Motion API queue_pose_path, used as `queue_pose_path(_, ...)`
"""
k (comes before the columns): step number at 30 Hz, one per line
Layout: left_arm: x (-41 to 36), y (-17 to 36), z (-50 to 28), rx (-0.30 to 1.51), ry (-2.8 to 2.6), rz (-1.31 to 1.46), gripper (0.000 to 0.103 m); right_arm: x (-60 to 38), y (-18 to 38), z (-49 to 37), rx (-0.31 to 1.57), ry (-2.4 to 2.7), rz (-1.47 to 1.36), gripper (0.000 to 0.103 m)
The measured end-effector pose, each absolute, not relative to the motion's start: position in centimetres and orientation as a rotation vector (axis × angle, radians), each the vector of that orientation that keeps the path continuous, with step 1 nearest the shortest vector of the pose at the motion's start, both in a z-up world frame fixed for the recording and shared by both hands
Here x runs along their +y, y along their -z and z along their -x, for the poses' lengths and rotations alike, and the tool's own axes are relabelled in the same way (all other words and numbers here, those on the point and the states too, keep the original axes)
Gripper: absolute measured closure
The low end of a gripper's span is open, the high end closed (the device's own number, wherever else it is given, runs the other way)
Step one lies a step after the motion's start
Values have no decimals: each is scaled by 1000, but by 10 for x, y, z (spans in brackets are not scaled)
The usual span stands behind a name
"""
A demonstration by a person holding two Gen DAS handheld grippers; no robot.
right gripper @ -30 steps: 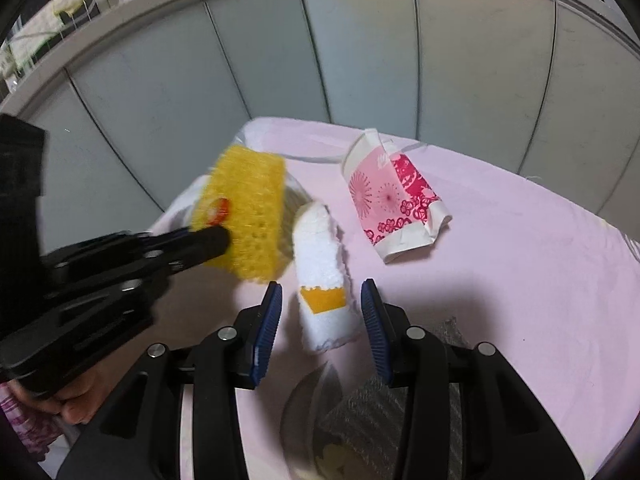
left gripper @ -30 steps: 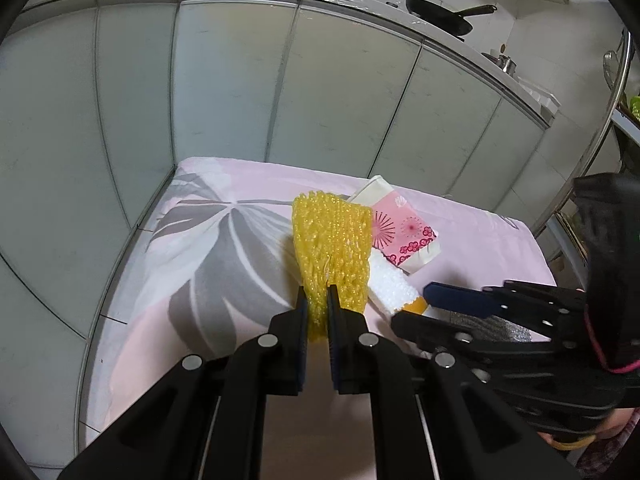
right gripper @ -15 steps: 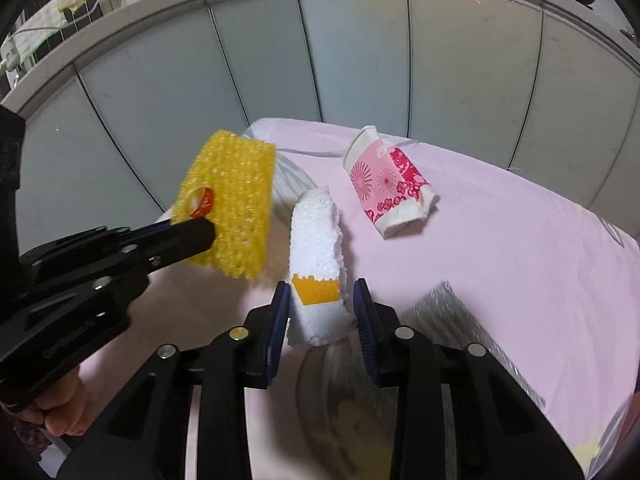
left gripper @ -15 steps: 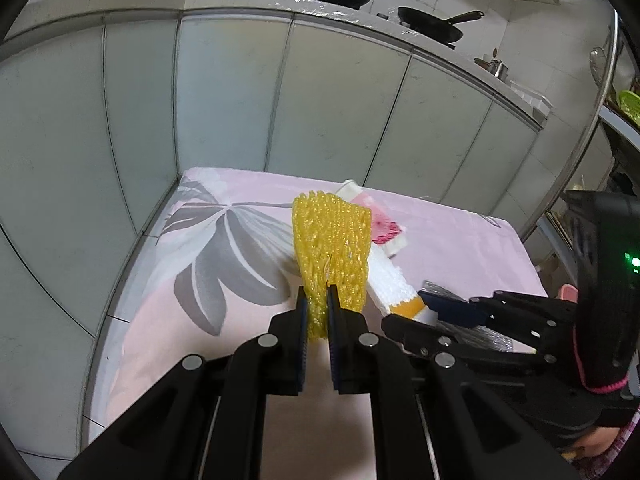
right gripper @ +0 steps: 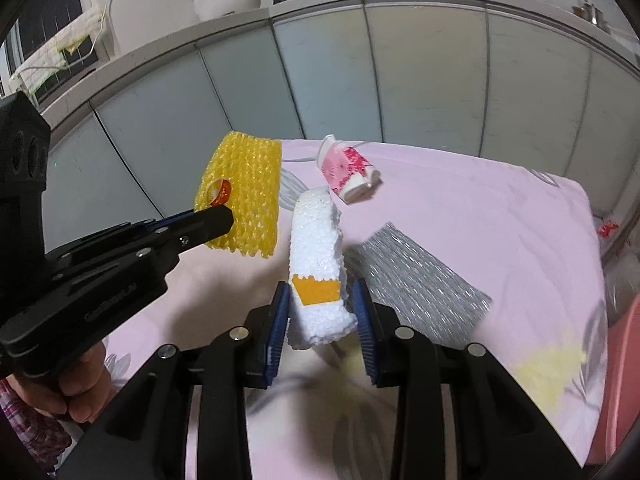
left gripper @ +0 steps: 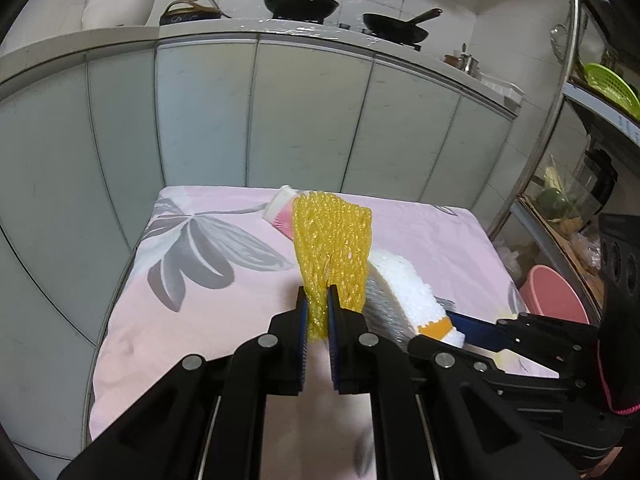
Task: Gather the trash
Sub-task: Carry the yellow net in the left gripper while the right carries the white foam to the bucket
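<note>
Jaws of left gripper (left gripper: pixel 317 312) clamp yellow foam net (left gripper: pixel 332 240), lifted above table (right gripper: pixel 480 208). Right gripper (right gripper: pixel 320 312) jaws, just narrowed, pinch white foam sleeve (right gripper: pixel 316 248) w/ orange label. Pink cup (right gripper: pixel 346 172) lies on cloth.

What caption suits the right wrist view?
Right gripper lifts white foam net; left gripper holds yellow foam net.

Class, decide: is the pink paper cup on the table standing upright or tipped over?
Tipped over. The pink paper cup lies on its side on the pink tablecloth, crumpled, its white rim pointing sideways.
</note>
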State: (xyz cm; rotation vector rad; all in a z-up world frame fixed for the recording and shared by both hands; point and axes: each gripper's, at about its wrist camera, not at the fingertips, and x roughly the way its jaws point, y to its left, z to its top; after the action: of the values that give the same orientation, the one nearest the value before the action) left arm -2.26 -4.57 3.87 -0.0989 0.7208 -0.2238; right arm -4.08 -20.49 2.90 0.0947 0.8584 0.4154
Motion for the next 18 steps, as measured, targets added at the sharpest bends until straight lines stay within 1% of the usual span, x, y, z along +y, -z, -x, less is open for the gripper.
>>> queue_pose_path(8, -75, -47, 40, 701, 246, 72, 95, -242, -40, 82, 842, -363, -141, 70)
queue_pose_path(18, -125, -44, 55, 711, 315, 20, 95, -296, -38, 120, 819, -270, -212, 70)
